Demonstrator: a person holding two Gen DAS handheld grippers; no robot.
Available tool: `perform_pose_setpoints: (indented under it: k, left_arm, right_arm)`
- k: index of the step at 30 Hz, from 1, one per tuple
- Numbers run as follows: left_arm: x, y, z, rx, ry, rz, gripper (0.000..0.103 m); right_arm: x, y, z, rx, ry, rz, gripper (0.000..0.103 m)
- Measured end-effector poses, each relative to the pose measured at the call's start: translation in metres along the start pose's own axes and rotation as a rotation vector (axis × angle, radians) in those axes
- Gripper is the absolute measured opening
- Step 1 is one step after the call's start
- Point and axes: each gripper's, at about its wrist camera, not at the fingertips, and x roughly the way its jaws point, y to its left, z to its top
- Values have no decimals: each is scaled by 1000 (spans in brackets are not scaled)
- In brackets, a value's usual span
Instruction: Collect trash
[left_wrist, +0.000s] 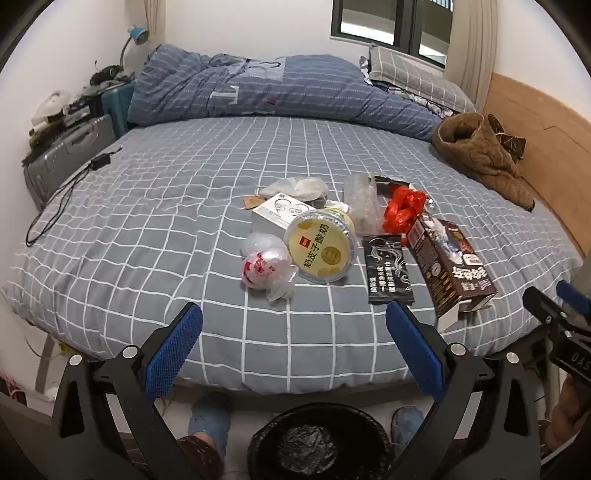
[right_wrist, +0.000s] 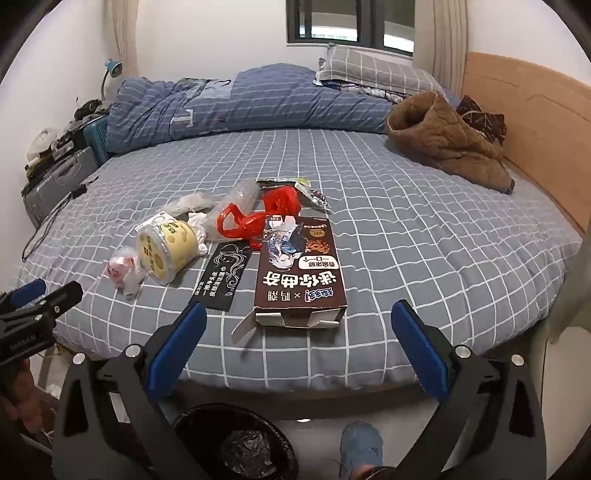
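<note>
Both tongs spread, empty: right gripper (right_wrist: 299, 332) should straddle the brown box (right_wrist: 301, 266) at twelve o'clock, left gripper (left_wrist: 293, 334) idle.

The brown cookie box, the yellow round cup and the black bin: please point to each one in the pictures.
brown cookie box (right_wrist: 301, 273): right wrist view, on its printed top face.
yellow round cup (left_wrist: 320, 250): left wrist view, on its lid.
black bin (left_wrist: 314, 448): left wrist view, on its liner bag.
</note>
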Motion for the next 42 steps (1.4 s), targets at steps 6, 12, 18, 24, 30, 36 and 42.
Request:
perform_pose_setpoints:
  k: [6,12,18,24,30,36,42]
  left_arm:
    - [-3,-11,7,5,0,4,97]
    - [-7,-13,8,11,8,8,97]
    - [-16,-11,9,9,9,7,97]
    - [-26,-14,10,27,3,15,97]
    - [-33,-12,12,28,5,15,97]
    - [-41,-10,12,26,3,17,97]
    - [-46,-8,12,25,0,24,97]
  right_arm:
    - [-10,5,7,-6,-13,-1,96]
    - [-16,8,7,-14,-10,-8,96]
    - [-24,8,9,-12,-13,-10,96]
    - [-33,11,11,-14,-17,-9,96]
    - [-41,15,13,-15,-23,-4,96]
    - [-45,16,13,-18,-24,-6,96]
    - [-47,17,12,-16,-19,-1,96]
